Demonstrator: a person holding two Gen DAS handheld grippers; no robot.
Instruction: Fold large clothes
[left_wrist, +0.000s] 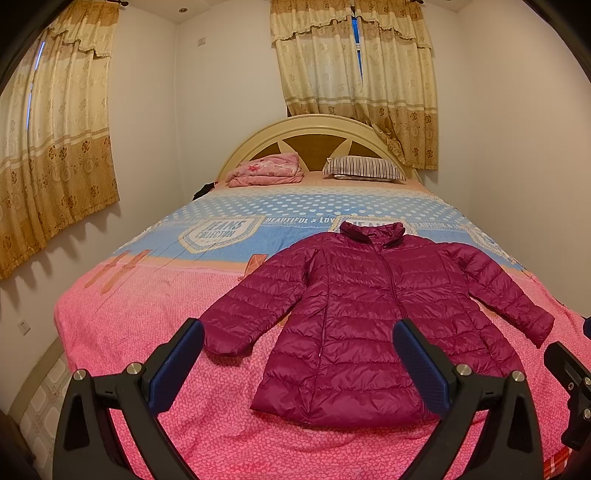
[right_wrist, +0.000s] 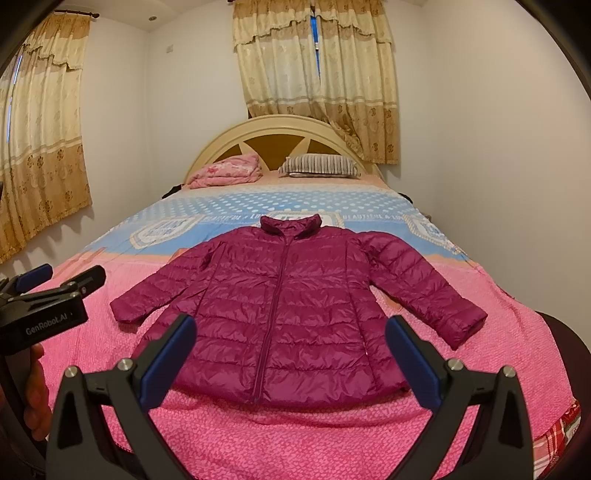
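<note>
Lying flat on the bed (right_wrist: 498, 369): one jacket (right_wrist: 295, 306), collar toward 12 o'clock. Two hand-held grippers, left hand-held gripper (left_wrist: 298, 363) and right hand-held gripper (right_wrist: 291, 356), both spread wide, empty.

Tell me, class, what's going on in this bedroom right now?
A person holds a hand-held gripper in each hand above the foot of a bed. A magenta puffer jacket lies flat on the pink bedspread, zipped, with both sleeves spread out. The left hand-held gripper and the right hand-held gripper are both open and touch nothing, so folding has not started. A striped pillow and a folded pink blanket sit by the headboard.
</note>
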